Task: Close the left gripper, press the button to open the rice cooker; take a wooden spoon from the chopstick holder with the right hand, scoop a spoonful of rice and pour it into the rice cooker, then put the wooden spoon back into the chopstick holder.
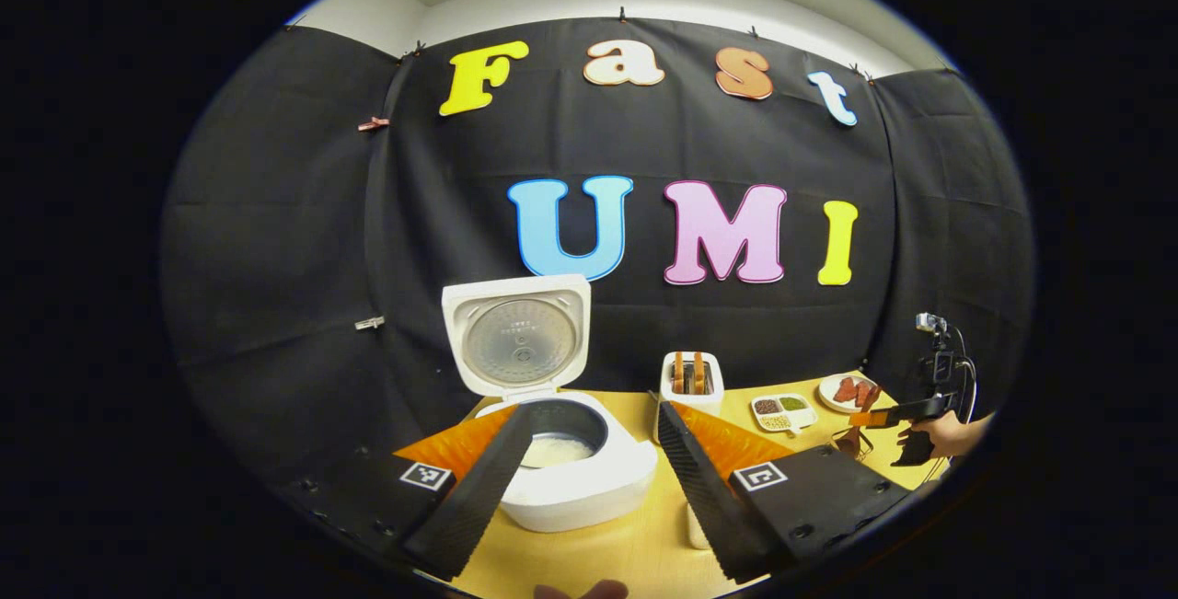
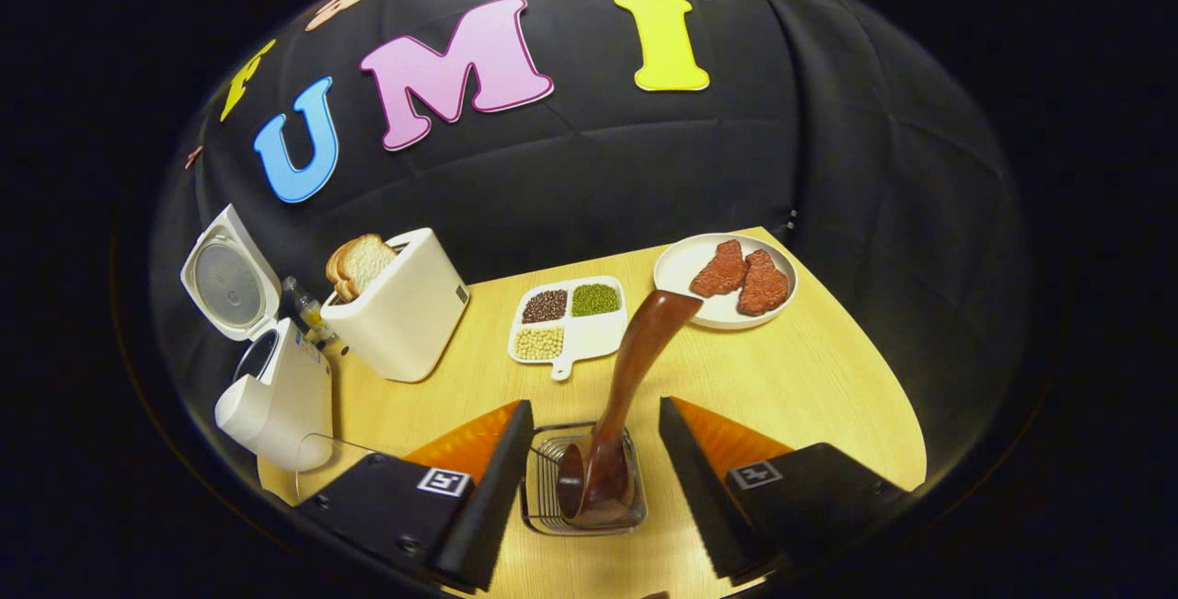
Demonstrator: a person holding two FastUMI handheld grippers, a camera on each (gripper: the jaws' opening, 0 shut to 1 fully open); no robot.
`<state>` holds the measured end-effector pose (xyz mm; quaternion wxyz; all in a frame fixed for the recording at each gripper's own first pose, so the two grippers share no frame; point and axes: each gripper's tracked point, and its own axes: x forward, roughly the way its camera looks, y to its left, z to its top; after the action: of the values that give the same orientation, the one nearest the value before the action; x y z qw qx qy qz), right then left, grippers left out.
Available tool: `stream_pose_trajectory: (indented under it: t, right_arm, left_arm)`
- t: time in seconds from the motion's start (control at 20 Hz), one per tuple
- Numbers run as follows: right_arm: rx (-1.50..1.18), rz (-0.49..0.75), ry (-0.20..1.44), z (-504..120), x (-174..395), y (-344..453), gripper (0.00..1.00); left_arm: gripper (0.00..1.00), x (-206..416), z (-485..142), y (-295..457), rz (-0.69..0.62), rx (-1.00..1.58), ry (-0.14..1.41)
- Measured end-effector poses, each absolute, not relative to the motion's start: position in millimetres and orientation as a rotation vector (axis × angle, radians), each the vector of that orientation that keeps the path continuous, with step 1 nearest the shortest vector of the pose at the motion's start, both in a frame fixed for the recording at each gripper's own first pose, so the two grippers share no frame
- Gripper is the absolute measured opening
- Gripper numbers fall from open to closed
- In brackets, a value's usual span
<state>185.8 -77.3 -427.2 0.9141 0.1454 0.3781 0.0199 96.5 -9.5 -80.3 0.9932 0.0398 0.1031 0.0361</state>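
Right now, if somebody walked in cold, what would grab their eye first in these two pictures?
Probably the white rice cooker at the table's left end, lid standing open with rice in the pot. Next, the wooden spoon leaning out of the wire chopstick holder, right between the open right gripper fingers. Behind it sit a toaster with bread and a plate of meat.

Left gripper view: level, near the rice cooker [image 1: 552, 452]. Right gripper view: looks steeply down over chopstick holder [image 2: 582, 489] (shared: toaster [image 1: 692, 383]).

Glossy wooden spoon [image 2: 635, 369] in wire-metal chopstick holder [image 2: 543, 489]; matt wood-grain table [image 2: 810, 378].
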Motion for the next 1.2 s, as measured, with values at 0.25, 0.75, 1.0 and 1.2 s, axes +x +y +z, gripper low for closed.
stream_pose_trajectory:
  t: [0.25, 0.75, 1.0, 1.2]
  right_arm:
    - [0.296, -0.026, 0.697, -387.5, 158.5, -91.7, 0.99]
    - [0.277, -0.037, 0.477, -273.9, 113.8, -106.1, 0.98]
    - [0.234, -0.026, 0.405, -226.3, 87.5, -97.7, 0.98]
    - [0.187, -0.019, 0.367, -201.5, 70.9, -87.7, 0.98]
  left_arm:
    - [0.95, 115.9, -54.4, -15.9, 0.000, 0.106, 0.125]
    - [0.94, 150.4, 26.7, 51.3, 0.065, 0.113, -0.060]
    - [0.94, 187.7, 55.4, 86.1, 0.112, 0.108, -0.104]
    - [0.94, 228.7, 70.2, 91.3, 0.095, 0.063, -0.110]
